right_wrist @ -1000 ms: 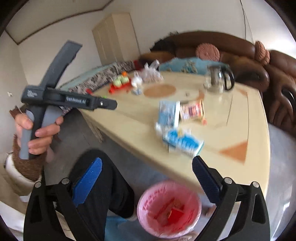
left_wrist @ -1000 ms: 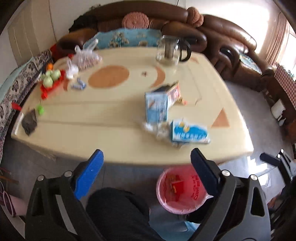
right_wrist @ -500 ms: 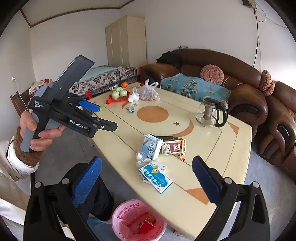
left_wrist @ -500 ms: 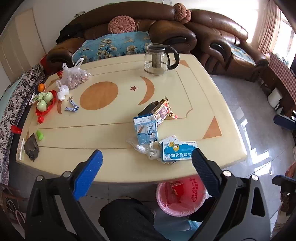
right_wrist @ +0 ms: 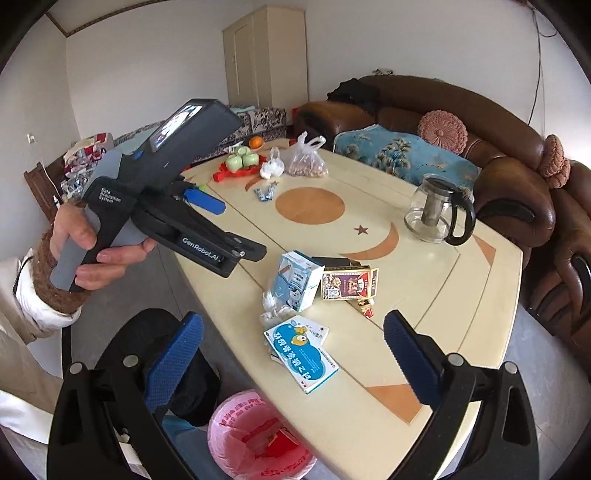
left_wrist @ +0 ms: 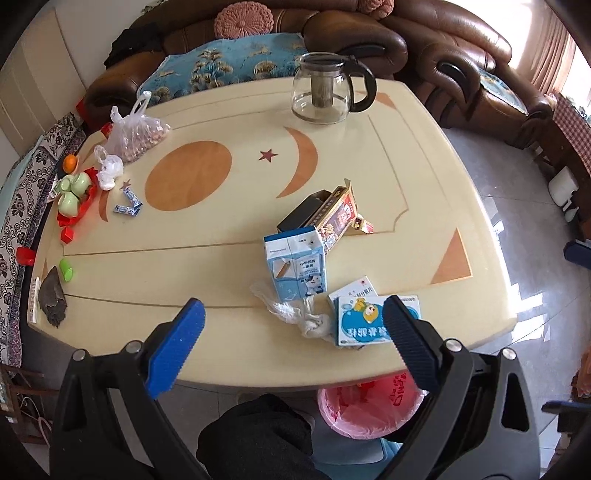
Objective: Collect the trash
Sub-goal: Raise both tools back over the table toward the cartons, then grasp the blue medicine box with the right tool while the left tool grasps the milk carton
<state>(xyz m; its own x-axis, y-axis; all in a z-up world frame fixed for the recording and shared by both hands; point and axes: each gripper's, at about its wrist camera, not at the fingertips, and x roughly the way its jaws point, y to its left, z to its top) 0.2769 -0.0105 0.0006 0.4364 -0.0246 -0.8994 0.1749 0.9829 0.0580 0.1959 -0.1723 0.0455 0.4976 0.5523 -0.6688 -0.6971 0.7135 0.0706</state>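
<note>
Trash lies near the front edge of the cream table point(left_wrist: 229, 266): a blue-and-white milk carton point(left_wrist: 295, 266) standing upright, a blue medicine box point(left_wrist: 364, 325) lying flat, crumpled clear plastic point(left_wrist: 295, 314) between them, and a red-and-gold box point(left_wrist: 332, 218) behind. A pink-lined bin point(left_wrist: 365, 410) sits on the floor under the table edge, with red scraps in it. My left gripper point(left_wrist: 293, 310) hangs open above the table edge, over the plastic. My right gripper point(right_wrist: 293, 319) is open too, above the medicine box point(right_wrist: 301, 356) and the bin point(right_wrist: 258, 435). Neither gripper holds anything.
A glass teapot point(left_wrist: 325, 88) stands at the back. A bag of nuts point(left_wrist: 136, 136), a red tray of green cups point(left_wrist: 74, 192) and blue candy wrappers point(left_wrist: 127, 203) sit at the left. A brown sofa point(left_wrist: 369, 33) wraps the far side. A hand point(right_wrist: 85, 243) holds the left gripper's handle.
Both cameras have risen and moved in over the table, so the trash looks closer and sharper. Both grippers have stayed open, and nothing on the table has moved.
</note>
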